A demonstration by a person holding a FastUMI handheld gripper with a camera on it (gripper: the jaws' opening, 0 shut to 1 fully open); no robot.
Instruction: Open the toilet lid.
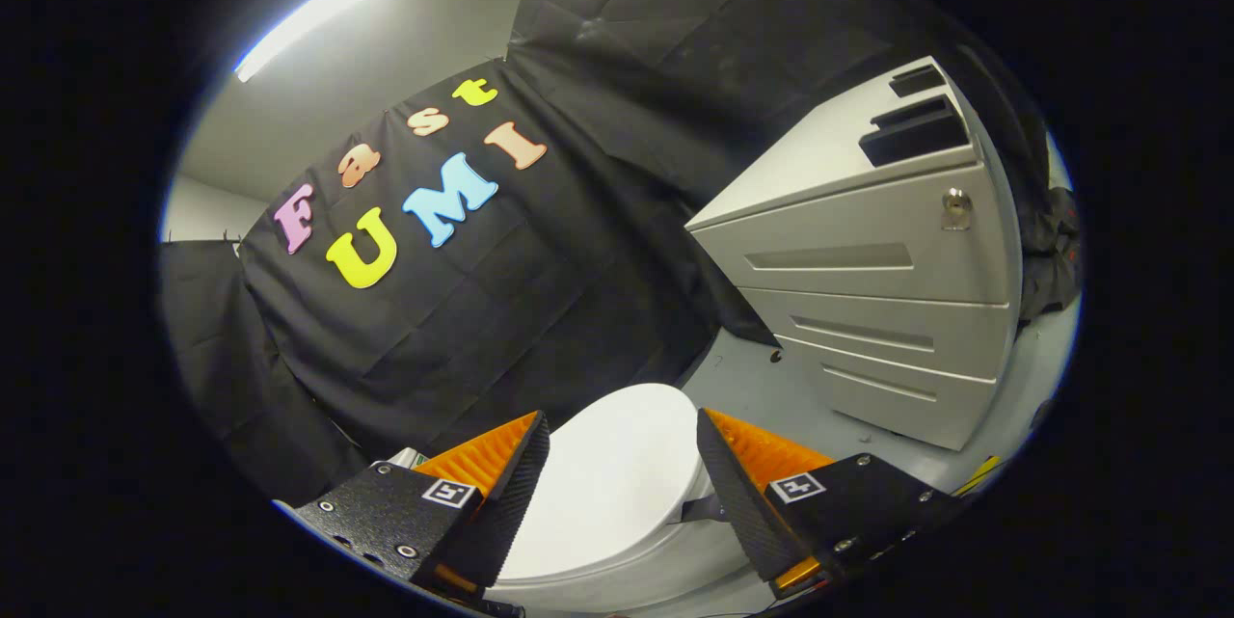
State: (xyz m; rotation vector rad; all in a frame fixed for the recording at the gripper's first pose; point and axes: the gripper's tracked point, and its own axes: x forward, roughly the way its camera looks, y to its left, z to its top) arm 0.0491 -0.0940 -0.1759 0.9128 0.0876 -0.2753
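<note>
A white toilet with its lid [617,473] down lies below and between my two fingers. The lid's rounded front end reaches just past the fingertips toward the black cloth wall. My gripper [622,430] is open, with a wide gap between the fingers, and it hovers above the lid. I cannot tell whether either finger touches the lid. A small dark tab sticks out at the lid's side [702,508], close to the right finger [742,493].
A white drawer cabinet [868,290] with a lock and several drawers stands to the right, beyond the toilet. Pale floor [771,387] runs between the toilet and the cabinet. Black cloth [482,329] closes off the space ahead and to the left.
</note>
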